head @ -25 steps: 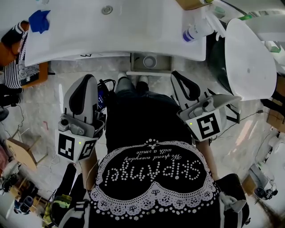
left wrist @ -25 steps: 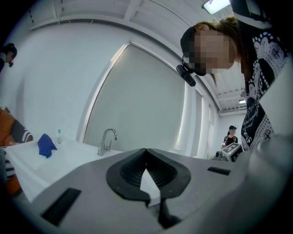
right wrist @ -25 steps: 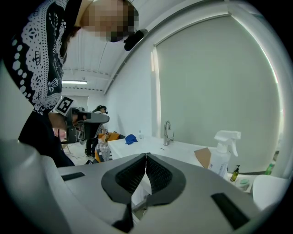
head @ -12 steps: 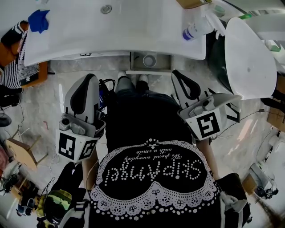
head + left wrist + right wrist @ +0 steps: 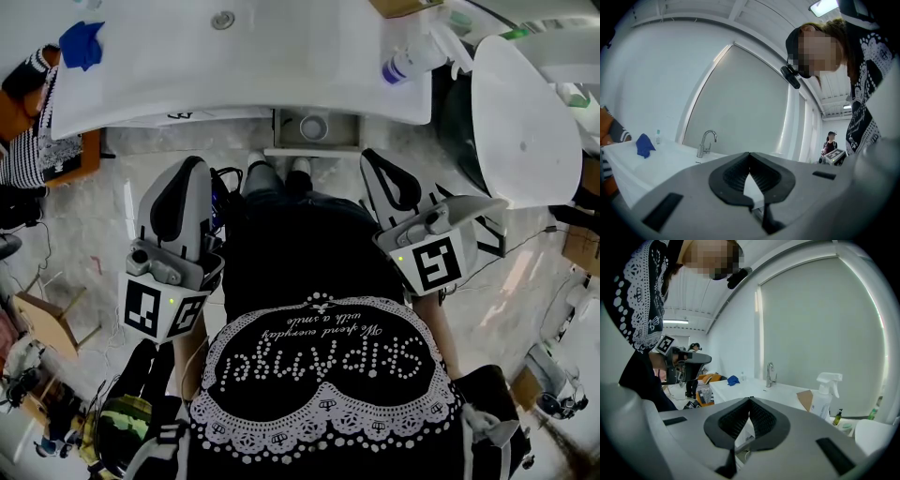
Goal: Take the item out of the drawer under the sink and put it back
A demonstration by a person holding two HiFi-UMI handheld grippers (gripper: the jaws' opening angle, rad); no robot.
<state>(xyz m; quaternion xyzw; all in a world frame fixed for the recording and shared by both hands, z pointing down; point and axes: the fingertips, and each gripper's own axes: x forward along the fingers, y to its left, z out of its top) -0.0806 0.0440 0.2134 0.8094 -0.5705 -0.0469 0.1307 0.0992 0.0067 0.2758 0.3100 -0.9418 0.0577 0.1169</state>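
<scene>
Under the front edge of the white tabletop (image 5: pixel 281 70), at the centre of the head view: drawer (image 5: pixel 343 131) pulled open, one small round item (image 5: pixel 313 127) lying inside, untouched, its kind too small to tell. On the tabletop: sink drain (image 5: pixel 223 19) towards the back, faucet (image 5: pixel 707 143) at the rear edge, blue cloth (image 5: pixel 82 44) at the left end, white spray bottle (image 5: pixel 409 64) at the right end, upright as seen from the right gripper view, just beside a piece of brown cardboard (image 5: pixel 805 399). At the torso's left, well apart from the drawer: left tool (image 5: pixel 750 154), pads closed together at the tips, nothing between them. At the torso's right, likewise well short of the drawer: right tool (image 5: pixel 750 399), pads closed together at the tips, empty. Marker cube at the rear of each, facing up towards the head camera. Between the two, a black top with white lace trim. Just in front of the drawer, on the marbled floor (image 5: pixel 94 234): shoes (image 5: pixel 277 167). To the right of the tabletop: large white round surface (image 5: pixel 525 122), kind not determined.
</scene>
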